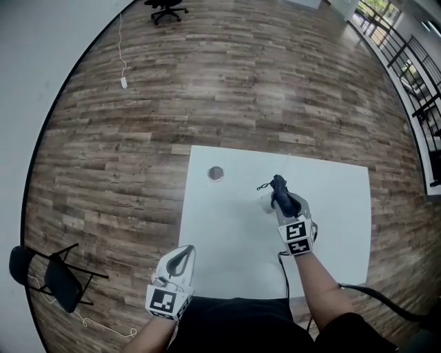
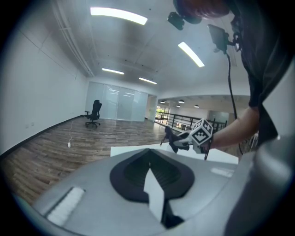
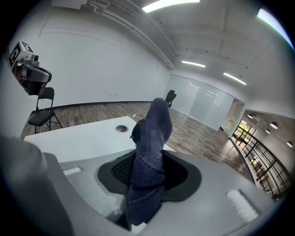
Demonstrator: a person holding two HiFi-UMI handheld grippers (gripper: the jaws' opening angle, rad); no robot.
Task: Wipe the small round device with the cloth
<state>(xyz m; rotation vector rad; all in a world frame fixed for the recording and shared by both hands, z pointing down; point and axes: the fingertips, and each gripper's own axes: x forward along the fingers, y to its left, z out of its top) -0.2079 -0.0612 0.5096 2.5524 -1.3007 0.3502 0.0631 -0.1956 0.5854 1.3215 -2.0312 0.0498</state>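
Now the small round device sits near the middle of the white bench. The dark blue cloth is right by it, and I cannot tell if they touch. My right tool is squeezed tight on that cloth. My left tool is closed on nothing, at the bench's near edge

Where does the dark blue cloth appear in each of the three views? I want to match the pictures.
Head view: the cloth is right of centre, over the white table, held by the right gripper.
Left gripper view: cloth small, right of centre, at the right gripper's tip.
Right gripper view: cloth at centre, clamped between the jaws.
Shared landmark: the black office chair.
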